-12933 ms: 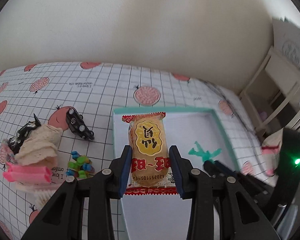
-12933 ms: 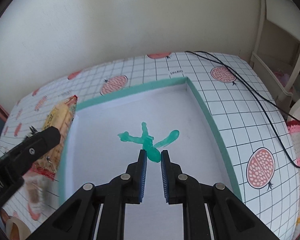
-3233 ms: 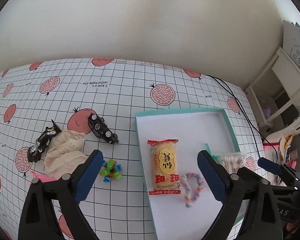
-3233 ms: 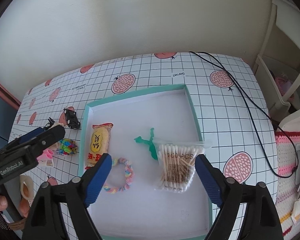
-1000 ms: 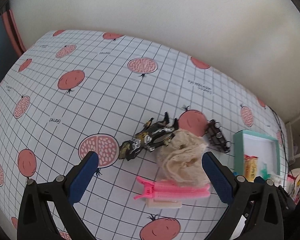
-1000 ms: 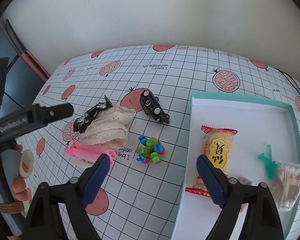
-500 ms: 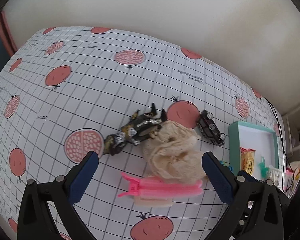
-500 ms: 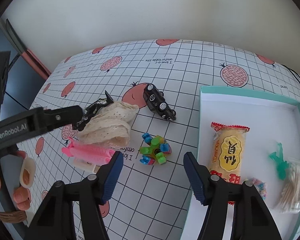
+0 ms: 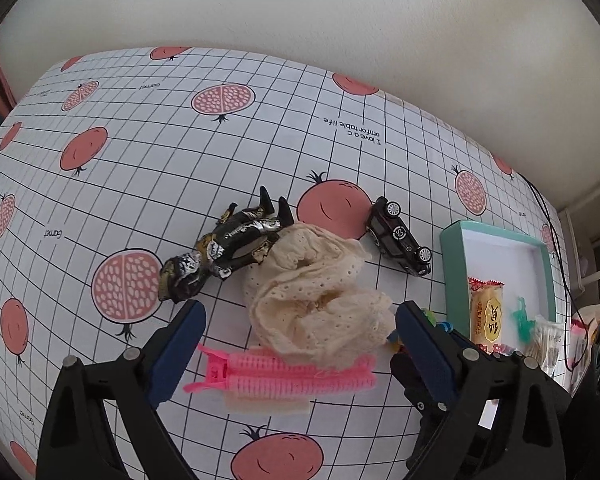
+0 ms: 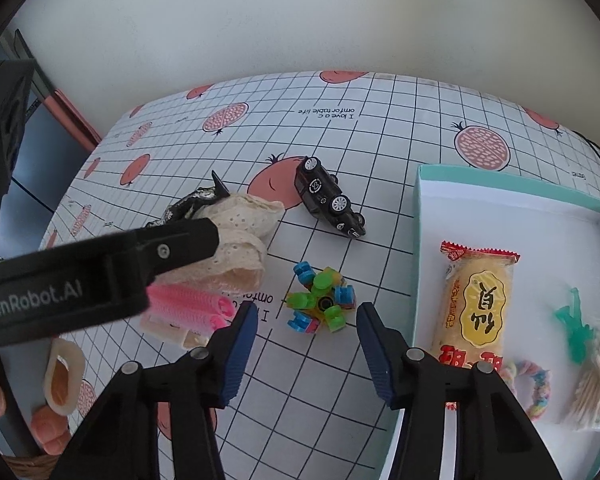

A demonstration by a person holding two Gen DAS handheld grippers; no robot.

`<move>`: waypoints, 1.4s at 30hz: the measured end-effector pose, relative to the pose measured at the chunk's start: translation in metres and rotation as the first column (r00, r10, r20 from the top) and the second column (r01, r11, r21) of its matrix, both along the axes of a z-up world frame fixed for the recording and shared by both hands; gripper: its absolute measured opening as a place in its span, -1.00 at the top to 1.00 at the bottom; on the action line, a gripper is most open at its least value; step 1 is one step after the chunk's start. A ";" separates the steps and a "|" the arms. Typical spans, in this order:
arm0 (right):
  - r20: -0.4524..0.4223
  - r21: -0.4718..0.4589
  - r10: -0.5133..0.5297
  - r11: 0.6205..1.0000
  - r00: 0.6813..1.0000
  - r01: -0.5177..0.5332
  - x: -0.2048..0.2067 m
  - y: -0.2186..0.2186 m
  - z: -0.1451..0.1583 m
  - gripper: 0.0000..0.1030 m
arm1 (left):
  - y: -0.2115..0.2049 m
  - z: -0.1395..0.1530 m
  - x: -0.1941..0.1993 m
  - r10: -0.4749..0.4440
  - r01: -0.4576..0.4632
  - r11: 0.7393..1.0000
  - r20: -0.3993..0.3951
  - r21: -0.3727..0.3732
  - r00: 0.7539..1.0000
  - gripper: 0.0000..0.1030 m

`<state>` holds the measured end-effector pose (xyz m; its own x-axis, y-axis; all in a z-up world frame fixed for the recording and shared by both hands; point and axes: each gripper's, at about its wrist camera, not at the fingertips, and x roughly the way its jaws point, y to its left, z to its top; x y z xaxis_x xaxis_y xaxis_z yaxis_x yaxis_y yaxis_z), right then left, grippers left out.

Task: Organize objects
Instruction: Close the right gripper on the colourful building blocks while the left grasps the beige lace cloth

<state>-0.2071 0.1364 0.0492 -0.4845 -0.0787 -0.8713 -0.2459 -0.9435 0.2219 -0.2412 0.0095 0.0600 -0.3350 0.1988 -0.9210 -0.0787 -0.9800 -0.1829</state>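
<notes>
On the tabletop (image 10: 380, 120) a car (image 10: 328, 198), cloth (image 9: 320, 300) and block toy (image 10: 320, 304) await boxing; both grippers, left gripper (image 9: 300, 344) and right gripper (image 10: 304, 336), are closing, gripping nothing yet.

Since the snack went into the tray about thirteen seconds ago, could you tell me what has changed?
The left gripper released the snack; a bracelet and cotton swabs joined it in the tray. Both grippers moved left; the right gripper is closing around the block toy.
</notes>
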 end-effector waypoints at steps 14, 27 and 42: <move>-0.004 0.044 0.002 0.999 1.000 -0.002 -0.003 -0.004 -0.005 0.23 | 0.007 -0.015 -0.004 0.010 -0.011 1.000 0.047 0.025 0.999 -0.50; 0.007 0.058 0.007 0.998 1.000 -0.008 -0.002 -0.007 -0.010 0.30 | 0.008 -0.022 -0.005 0.025 -0.027 0.999 0.051 0.036 0.998 -0.25; 0.001 0.067 0.004 0.998 1.000 -0.004 -0.001 -0.002 -0.005 0.31 | 0.008 -0.021 -0.006 0.024 -0.026 0.998 0.041 0.051 0.999 0.08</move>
